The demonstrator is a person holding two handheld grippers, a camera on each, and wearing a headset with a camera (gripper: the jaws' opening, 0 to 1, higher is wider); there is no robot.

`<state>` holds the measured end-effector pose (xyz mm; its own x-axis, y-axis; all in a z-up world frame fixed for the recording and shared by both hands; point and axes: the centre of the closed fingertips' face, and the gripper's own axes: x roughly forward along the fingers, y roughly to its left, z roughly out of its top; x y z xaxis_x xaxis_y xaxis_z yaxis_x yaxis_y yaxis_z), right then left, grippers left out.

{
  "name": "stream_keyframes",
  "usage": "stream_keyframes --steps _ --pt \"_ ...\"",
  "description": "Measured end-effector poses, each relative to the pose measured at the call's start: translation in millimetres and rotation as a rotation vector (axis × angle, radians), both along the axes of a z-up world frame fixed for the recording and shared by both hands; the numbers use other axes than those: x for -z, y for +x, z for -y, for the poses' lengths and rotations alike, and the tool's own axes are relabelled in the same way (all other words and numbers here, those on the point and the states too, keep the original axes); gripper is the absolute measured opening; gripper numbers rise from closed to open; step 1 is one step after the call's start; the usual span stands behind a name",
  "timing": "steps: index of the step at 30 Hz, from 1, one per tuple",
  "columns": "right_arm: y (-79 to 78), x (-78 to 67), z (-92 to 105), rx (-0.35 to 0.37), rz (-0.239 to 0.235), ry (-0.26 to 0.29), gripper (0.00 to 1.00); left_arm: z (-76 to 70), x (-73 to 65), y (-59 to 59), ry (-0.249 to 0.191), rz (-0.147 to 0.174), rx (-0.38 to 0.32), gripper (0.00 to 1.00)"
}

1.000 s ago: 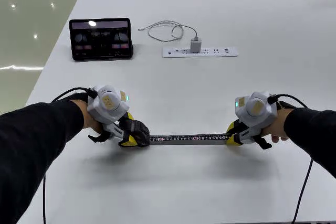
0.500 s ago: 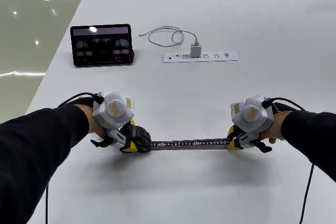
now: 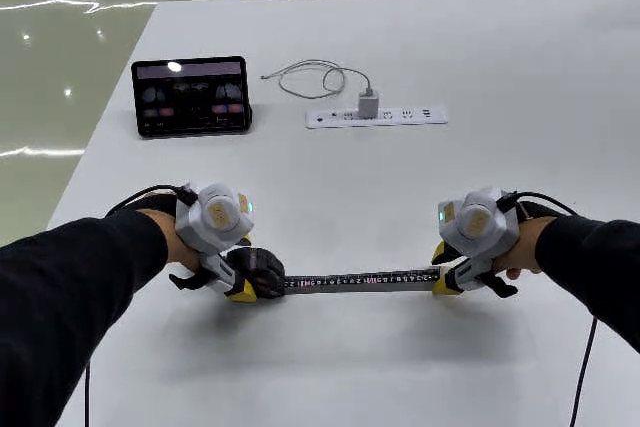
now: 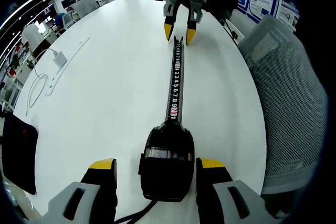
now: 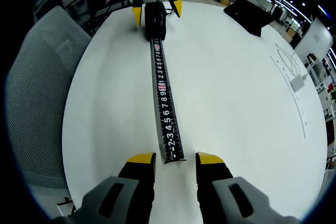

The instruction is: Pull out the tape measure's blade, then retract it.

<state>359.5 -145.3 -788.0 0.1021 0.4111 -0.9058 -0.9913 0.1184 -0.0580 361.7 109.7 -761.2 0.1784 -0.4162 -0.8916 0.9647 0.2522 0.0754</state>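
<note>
The smooth white counter (image 3: 420, 187) runs wide and bare toward 12 and 3 o'clock. Its left edge drops to glossy floor (image 3: 50, 67) at 9 o'clock. A grey mesh chair (image 4: 294, 103) stands just off the near edge at 6 o'clock. A flat dark tablet (image 3: 190, 95) sits at 11 o'clock. A slim white power strip (image 3: 378, 116) lies at 12 o'clock, with a square charger (image 3: 368, 104) plugged in and a looped cable (image 3: 312, 75). All of these are well behind the work.

The tape measure (image 4: 168, 161), a blocky black case, rests near the front edge at 7 o'clock. Its grey numbered blade (image 4: 176, 77) lies drawn out flat along the counter toward 4 o'clock. The left tongs (image 4: 156, 163) straddle the case, jaws parted a little wider than it. The right tongs (image 5: 176, 157) bracket the blade's end, parted, with counter showing on either side of it.
</note>
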Motion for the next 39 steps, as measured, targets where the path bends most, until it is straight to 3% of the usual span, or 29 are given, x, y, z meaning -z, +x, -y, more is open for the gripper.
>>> stream_keyframes --steps 3,6,10,14,17,19,20,21,23,25,26,27,28,29,30,32,35,39 --pt "-0.6 -3.0 2.1 0.03 0.003 0.0 0.33 -2.8 -4.1 2.8 -0.006 0.013 -0.027 0.63" --pt "-2.5 -4.0 4.6 0.071 -0.005 0.003 0.38 -5.9 -5.0 1.0 -0.024 -0.003 -0.068 0.67" --pt "-3.5 -6.6 7.8 0.111 0.0 0.018 0.45 -8.1 -6.8 -2.1 -0.049 -0.014 -0.146 0.85" --pt "-5.4 -9.6 11.1 0.154 0.011 0.043 0.52 -11.7 -8.5 -3.8 -0.084 -0.012 -0.207 0.95" --pt "-3.4 -15.6 8.2 0.208 0.042 0.094 0.61 -12.1 -14.0 -1.3 -0.127 0.013 -0.245 1.0" --pt "-5.6 -18.3 7.7 0.238 0.038 0.111 0.64 -14.0 -22.1 4.6 -0.168 0.064 -0.278 1.0" --pt "-5.2 -19.9 6.9 0.256 0.041 0.127 0.64 -17.1 -24.5 6.1 -0.18 0.073 -0.308 1.0" --pt "-5.8 -22.5 7.0 0.273 0.048 0.138 0.65 -20.6 -26.8 6.8 -0.204 0.066 -0.359 1.0" --pt "-6.5 -23.7 9.4 0.298 0.06 0.147 0.67 -25.4 -34.4 8.2 -0.261 0.085 -0.429 1.0" --pt "-8.2 -25.3 10.6 0.316 0.062 0.164 0.7 -32.9 -36.5 5.7 -0.277 0.084 -0.483 1.0" --pt "-10.2 -27.8 8.8 0.344 0.05 0.201 0.69 -35.0 -38.6 3.4 -0.312 0.089 -0.505 1.0" --pt "-12.0 -29.1 9.6 0.348 0.048 0.209 0.68 -36.8 -43.3 7.0 -0.341 0.142 -0.496 0.99" --pt "-14.5 -29.7 12.5 0.343 0.055 0.202 0.67 -42.6 -46.1 5.6 -0.349 0.185 -0.509 0.98" --pt "-15.9 -30.1 13.9 0.348 0.061 0.203 0.68 -46.4 -45.8 2.3 -0.352 0.184 -0.53 1.0" --pt "-17.4 -31.5 15.1 0.358 0.063 0.211 0.68 -49.4 -46.1 -0.8 -0.364 0.181 -0.551 1.0" --pt "-26.1 -33.3 18.1 0.385 0.032 0.232 0.66 -53.7 -45.4 -11.9 -0.406 0.137 -0.617 1.0" --pt "-33.1 -33.0 28.4 0.404 0.049 0.231 0.71 -60.1 -47.9 -22.5 -0.453 0.149 -0.67 1.0" --pt "-45.8 -38.7 38.0 0.453 0.056 0.263 0.78 -69.9 -44.0 -43.7 -0.454 0.135 -0.719 1.0"
